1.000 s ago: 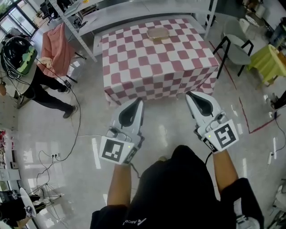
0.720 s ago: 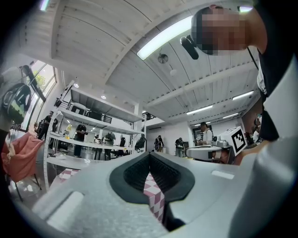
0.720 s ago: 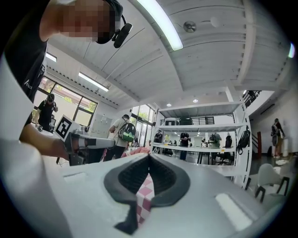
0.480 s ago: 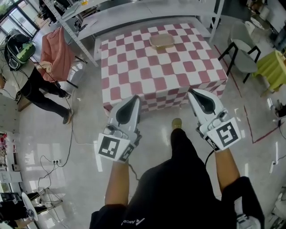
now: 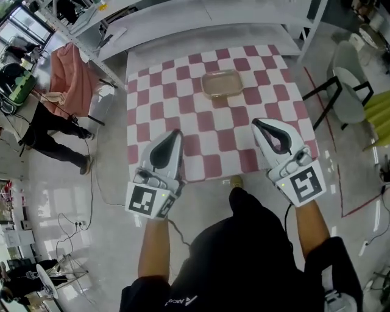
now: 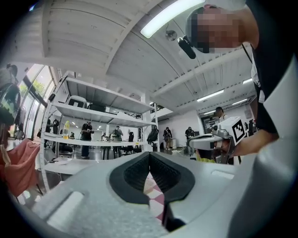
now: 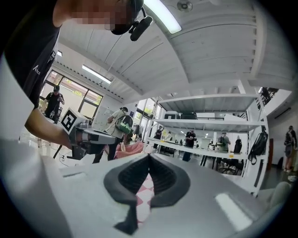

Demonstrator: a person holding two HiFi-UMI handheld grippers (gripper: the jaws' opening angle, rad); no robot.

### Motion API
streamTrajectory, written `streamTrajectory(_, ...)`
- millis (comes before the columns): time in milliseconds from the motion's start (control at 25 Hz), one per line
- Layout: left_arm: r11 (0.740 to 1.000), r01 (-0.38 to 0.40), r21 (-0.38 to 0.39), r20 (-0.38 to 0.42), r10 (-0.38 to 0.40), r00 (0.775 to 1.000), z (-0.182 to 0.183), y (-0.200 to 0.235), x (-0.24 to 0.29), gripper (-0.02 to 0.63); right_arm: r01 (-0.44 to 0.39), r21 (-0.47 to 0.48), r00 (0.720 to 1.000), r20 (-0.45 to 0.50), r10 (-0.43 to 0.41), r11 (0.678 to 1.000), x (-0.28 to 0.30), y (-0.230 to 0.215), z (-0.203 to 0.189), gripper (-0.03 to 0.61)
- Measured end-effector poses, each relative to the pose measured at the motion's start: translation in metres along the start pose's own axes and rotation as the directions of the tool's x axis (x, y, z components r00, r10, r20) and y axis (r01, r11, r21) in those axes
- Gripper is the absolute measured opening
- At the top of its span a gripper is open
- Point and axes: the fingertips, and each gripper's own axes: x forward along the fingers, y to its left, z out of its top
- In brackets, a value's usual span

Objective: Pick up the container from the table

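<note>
Grippers closed and empty. Your left gripper (image 5: 175, 133) and right gripper (image 5: 256, 122) point level, each pair of jaws meeting tip to tip. Nothing sits between the ribbed black pads (image 6: 135, 173), and only a sliver of checked pattern shows through the gap behind them. The shells are smooth pale grey plastic. Each carries a cube (image 5: 148, 200) with a black-and-white square marker at its rear.

In the head view both tools lie over the near part of the table (image 5: 148, 103). The container (image 5: 222, 84) sits on the far half, well ahead of the tips and roughly on the line between them. It is a shallow tray, rectangular with rounded corners, translucent with a tan tint. Whether it has a lid cannot be told.

A cloth (image 5: 274, 79) of pink and white squares covers the tabletop and hangs over its edges. Beyond stands a white metal rack (image 5: 183, 18), and a grey chair (image 5: 344, 79) with thin black legs is at the right. The floor (image 5: 109, 183) is glossy and pale.
</note>
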Motion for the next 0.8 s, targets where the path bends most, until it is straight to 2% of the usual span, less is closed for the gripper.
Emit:
streamTrajectory(160,0.999,-0.040,-0.019,-0.037,0.039,0.999,-0.016,0.036,0.069,0.011,-0.025,0.012,0.999,-0.021,0.025,1.000,0.046,-0.061,-0.023,0.003)
streamTrajectory(320,0.996,-0.067,-0.052,-0.107,0.061,0.992,-0.045,0.060,0.112,0.011,-0.047,0.008,0.998,-0.047,0.047,0.999,0.079,-0.097,-0.044,0.003)
streamTrajectory(520,0.991,-0.107,-0.085,-0.170,0.091,0.981,-0.081,0.084,0.142,0.012,-0.051,-0.022,0.990,-0.134,0.047,0.998,0.111,-0.124,-0.086,0.003)
streamTrajectory(800,0.988,-0.116,-0.102,-0.220,0.091,0.971,-0.123,0.111,0.172,0.012,-0.012,-0.023,0.961,-0.276,0.005,1.000,0.145,-0.149,-0.142,0.003)
